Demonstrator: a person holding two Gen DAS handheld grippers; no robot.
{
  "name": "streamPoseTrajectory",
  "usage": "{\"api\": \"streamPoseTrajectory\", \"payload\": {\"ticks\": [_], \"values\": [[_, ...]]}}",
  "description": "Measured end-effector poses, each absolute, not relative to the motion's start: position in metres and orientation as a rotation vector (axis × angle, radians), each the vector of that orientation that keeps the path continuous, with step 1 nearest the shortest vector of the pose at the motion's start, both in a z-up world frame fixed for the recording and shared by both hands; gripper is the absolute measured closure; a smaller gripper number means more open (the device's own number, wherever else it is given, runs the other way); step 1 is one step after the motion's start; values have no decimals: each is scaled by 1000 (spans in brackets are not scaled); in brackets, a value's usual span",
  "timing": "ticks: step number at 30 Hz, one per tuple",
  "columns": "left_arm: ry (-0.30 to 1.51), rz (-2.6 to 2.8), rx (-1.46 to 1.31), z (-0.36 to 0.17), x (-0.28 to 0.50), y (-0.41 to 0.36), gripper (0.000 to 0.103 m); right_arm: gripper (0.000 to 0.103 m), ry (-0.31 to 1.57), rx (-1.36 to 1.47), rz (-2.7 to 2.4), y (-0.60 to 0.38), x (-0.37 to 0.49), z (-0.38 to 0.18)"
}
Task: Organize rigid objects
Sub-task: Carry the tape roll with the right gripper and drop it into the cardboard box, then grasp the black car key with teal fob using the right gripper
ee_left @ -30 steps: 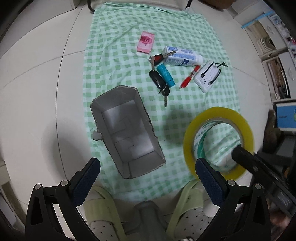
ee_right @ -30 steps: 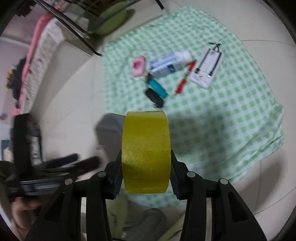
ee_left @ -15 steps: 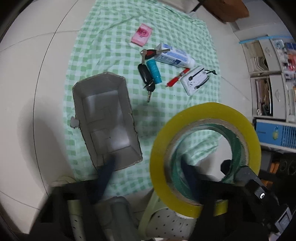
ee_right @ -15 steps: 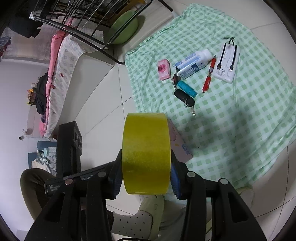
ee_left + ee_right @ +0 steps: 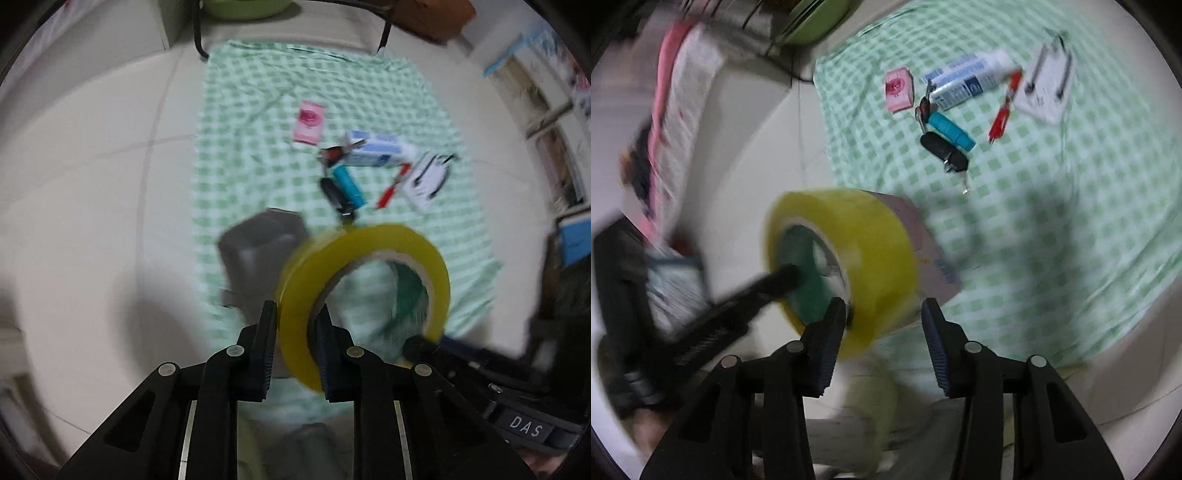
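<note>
Both views blurred. Your left gripper (image 5: pixel 293 343) has its jaws closing across the wall of the yellow tape roll (image 5: pixel 364 291), one finger outside, one inside the core. Your right gripper (image 5: pixel 882 347) stands part open, astride the roll's width; pad contact cannot be told. The roll hangs above the near edge of the green checked cloth (image 5: pixel 258 155) on the floor, beside the grey box (image 5: pixel 262 251). Keys (image 5: pixel 943 146), tube (image 5: pixel 971 79), red pen (image 5: pixel 1004 107) lie farther off.
</note>
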State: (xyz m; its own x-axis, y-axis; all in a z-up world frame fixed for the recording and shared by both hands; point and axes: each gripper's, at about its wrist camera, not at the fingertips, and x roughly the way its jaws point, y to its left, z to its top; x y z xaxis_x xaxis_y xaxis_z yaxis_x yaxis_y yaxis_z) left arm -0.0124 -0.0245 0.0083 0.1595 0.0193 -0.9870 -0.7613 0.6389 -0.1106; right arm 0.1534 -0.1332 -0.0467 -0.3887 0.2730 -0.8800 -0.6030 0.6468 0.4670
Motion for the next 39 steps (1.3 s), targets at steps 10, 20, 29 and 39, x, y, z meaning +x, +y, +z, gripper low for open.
{"api": "streamPoseTrajectory", "payload": {"ticks": [10, 20, 29, 39], "values": [[1372, 761, -770, 0, -17, -14, 85, 53, 1666, -547, 966, -116, 132, -64], [1435, 934, -817, -14, -5, -3, 81, 33, 1670, -543, 841, -138, 148, -72], [1376, 903, -787, -19, 33, -1, 103, 33, 1714, -525, 746, -177, 163, -88], [1376, 805, -993, -40, 10, 19, 89, 21, 1717, -557, 740, -175, 160, -97]]}}
